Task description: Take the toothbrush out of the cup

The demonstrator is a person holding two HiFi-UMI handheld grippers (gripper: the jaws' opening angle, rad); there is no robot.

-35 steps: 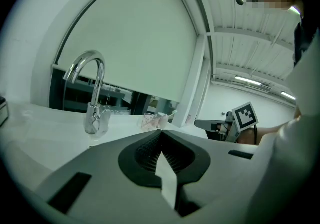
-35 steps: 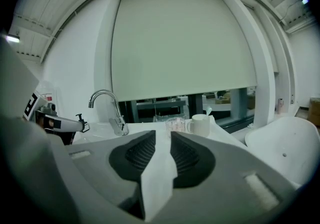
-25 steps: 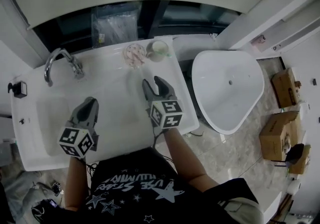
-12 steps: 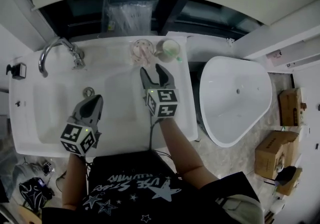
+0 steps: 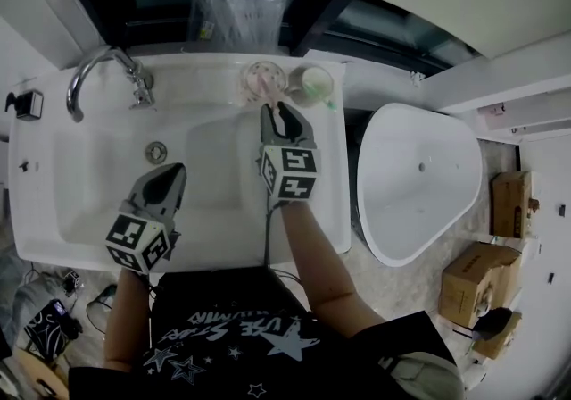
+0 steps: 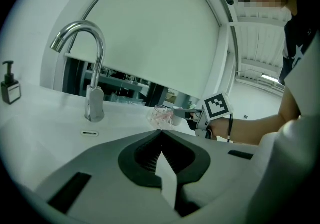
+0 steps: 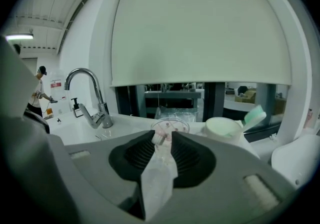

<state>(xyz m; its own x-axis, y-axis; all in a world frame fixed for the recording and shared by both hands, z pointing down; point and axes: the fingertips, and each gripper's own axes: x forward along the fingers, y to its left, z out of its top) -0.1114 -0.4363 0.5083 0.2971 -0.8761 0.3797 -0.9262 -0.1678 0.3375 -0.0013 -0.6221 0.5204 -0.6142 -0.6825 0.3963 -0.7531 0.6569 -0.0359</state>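
A clear cup [image 5: 259, 77] stands at the back of the white sink counter [image 5: 214, 86] with a pink toothbrush [image 5: 267, 87] in it. My right gripper [image 5: 279, 111] reaches up to that cup. In the right gripper view the toothbrush's pale pink end [image 7: 159, 138] sits between the jaw tips of the right gripper [image 7: 161, 135], in front of the cup [image 7: 170, 125]. The jaws are closing around it, with a thin gap still showing on one side. My left gripper [image 5: 172, 171] hovers over the basin, shut and empty [image 6: 161, 132].
A white cup [image 5: 314, 83] with a green toothbrush [image 7: 254, 116] stands just right of the clear cup. A chrome faucet [image 5: 107, 77] and a soap dispenser [image 5: 25, 104] are at the back left. A white tub [image 5: 419, 179] and cardboard boxes [image 5: 477, 278] are on the floor at the right.
My right gripper has moved forward to the clear cup and its jaws have narrowed around the toothbrush end. The left gripper has stayed over the basin.
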